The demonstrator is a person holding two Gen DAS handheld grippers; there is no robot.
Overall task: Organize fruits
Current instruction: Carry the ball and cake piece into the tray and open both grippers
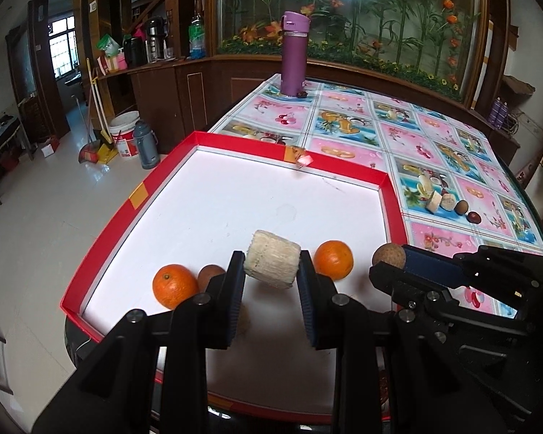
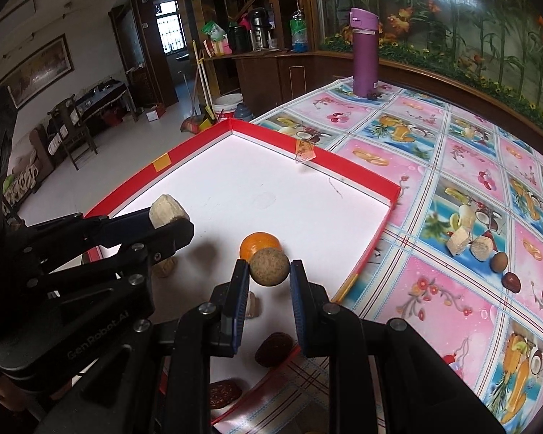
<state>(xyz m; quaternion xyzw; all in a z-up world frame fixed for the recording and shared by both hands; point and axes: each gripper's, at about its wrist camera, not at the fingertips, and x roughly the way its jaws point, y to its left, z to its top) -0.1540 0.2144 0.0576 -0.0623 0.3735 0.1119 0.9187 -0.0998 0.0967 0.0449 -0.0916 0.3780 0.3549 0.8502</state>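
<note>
Red tray (image 1: 90, 253): two oranges (image 1: 175, 285) near its front edge
Left gripper (image 1: 271, 271): clamps pale chunk (image 1: 271, 263) over tray
Right gripper (image 2: 269, 271): clamps brown ball (image 2: 269, 267) over tray

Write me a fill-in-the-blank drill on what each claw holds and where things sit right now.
1. The left claw is shut on a pale ribbed ____.
2. The right claw grips a speckled brown ____.
3. The tray with the white floor has a ____ rim.
4. The purple bottle stands ____ the tray.

Missing words: cylinder; ball; red; outside
</note>
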